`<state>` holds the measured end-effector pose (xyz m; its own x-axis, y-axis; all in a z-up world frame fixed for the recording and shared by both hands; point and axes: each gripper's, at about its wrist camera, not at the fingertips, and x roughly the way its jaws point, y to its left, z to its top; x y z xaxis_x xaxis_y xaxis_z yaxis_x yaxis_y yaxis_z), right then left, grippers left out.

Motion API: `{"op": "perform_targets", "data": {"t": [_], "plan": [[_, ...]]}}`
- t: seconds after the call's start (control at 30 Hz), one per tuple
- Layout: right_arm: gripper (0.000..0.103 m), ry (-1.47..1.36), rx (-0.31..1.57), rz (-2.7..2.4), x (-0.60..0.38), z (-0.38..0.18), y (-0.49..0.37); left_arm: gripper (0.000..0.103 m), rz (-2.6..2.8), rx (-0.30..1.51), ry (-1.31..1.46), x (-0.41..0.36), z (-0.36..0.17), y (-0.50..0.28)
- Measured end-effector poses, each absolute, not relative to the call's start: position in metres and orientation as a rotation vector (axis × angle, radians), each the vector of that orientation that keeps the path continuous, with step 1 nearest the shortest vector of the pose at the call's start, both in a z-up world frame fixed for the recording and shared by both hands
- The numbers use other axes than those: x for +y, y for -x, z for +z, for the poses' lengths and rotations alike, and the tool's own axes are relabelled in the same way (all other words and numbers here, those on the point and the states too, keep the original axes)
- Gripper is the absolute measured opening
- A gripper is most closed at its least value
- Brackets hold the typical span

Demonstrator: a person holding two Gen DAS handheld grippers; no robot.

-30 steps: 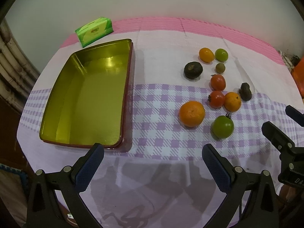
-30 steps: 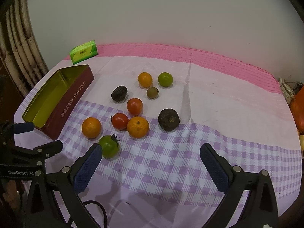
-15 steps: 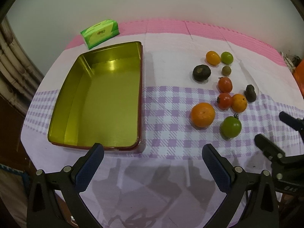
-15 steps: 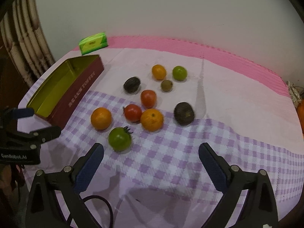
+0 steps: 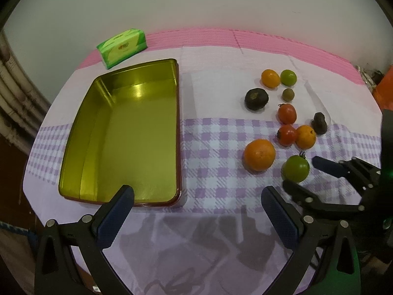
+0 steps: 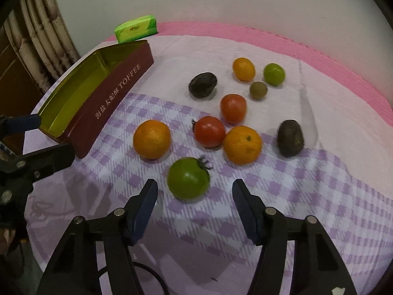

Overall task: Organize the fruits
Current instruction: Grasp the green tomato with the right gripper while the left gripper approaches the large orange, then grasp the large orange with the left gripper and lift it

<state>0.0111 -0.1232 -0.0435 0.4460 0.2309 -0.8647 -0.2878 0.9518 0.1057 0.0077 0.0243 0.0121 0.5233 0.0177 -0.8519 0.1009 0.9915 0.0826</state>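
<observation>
Checked cloth covers the desk (image 5: 221, 182), where the green tomato (image 6: 188, 181) is approached just ahead of the closing, not yet touching jaws of the right gripper (image 6: 194, 196); the left gripper (image 5: 196, 206) is held released near the empty tin (image 5: 122, 135), the judged destination.

Each gripper, left gripper (image 5: 196, 211) and right gripper (image 6: 194, 204), is a matte black plastic frame with triangular cut-outs, silver round screws at the finger joints and ribbed dark blue pads (image 6: 145, 211). A thin black cable, probably a lead, loops below the right gripper's left finger.
</observation>
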Motion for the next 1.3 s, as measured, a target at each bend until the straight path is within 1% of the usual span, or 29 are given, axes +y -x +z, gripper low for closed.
{"op": "perform_targets", "data": {"t": [0.03,0.07,0.1,0.17,0.2,0.43,0.5,0.57,0.6,0.73,0.83,1.0,1.03,1.07,1.1,1.13,1.2,1.3], "plan": [[0.056,0.066,1.06,0.319,-0.121,-0.045,-0.014,0.102,-0.055,1.014,-0.132,0.023,0.013,-0.009],[0.05,0.068,1.059,0.323,-0.119,-0.046,-0.015,0.102,-0.056,1.015,-0.136,0.022,0.013,-0.01],[0.047,0.067,1.062,0.331,-0.117,-0.048,-0.017,0.102,-0.061,1.023,-0.132,0.022,0.013,-0.012],[0.036,0.062,1.073,0.334,-0.116,-0.051,-0.019,0.102,-0.079,1.044,-0.115,0.021,0.011,-0.015],[0.034,0.06,1.074,0.336,-0.117,-0.052,-0.019,0.102,-0.081,1.052,-0.116,0.02,0.01,-0.017],[0.033,0.025,1.066,0.27,-0.147,-0.042,-0.015,0.101,-0.164,1.092,-0.13,-0.004,0.007,-0.028],[0.033,0.004,1.071,0.237,-0.161,-0.039,-0.015,0.097,-0.198,1.1,-0.135,-0.013,0.005,-0.031],[0.033,-0.038,1.073,0.198,-0.179,-0.037,-0.014,0.086,-0.22,1.125,-0.147,-0.024,-0.001,-0.038],[0.033,-0.052,1.073,0.187,-0.185,-0.036,-0.015,0.085,-0.228,1.138,-0.149,-0.027,-0.004,-0.041],[0.033,-0.096,1.074,0.151,-0.204,-0.037,-0.017,0.072,-0.257,1.211,-0.14,-0.039,-0.02,-0.058],[0.033,-0.099,1.072,0.156,-0.205,-0.036,-0.019,0.068,-0.251,1.238,-0.13,-0.041,-0.029,-0.067],[0.033,-0.097,1.075,0.166,-0.203,-0.038,-0.019,0.065,-0.258,1.266,-0.131,-0.044,-0.038,-0.077],[0.033,-0.1,1.075,0.166,-0.203,-0.038,-0.019,0.061,-0.258,1.268,-0.138,-0.045,-0.04,-0.079],[0.033,-0.1,1.076,0.165,-0.203,-0.038,-0.019,0.054,-0.263,1.271,-0.138,-0.046,-0.041,-0.08],[0.033,-0.097,1.075,0.163,-0.203,-0.038,-0.019,0.051,-0.267,1.274,-0.136,-0.046,-0.042,-0.081],[0.033,-0.096,1.075,0.16,-0.203,-0.038,-0.019,0.042,-0.277,1.279,-0.124,-0.046,-0.043,-0.082],[0.033,-0.095,1.076,0.158,-0.202,-0.039,-0.02,0.041,-0.272,1.28,-0.119,-0.045,-0.04,-0.083],[0.033,-0.095,1.078,0.158,-0.203,-0.039,-0.02,0.041,-0.261,1.218,-0.116,-0.038,-0.02,-0.086]]}}
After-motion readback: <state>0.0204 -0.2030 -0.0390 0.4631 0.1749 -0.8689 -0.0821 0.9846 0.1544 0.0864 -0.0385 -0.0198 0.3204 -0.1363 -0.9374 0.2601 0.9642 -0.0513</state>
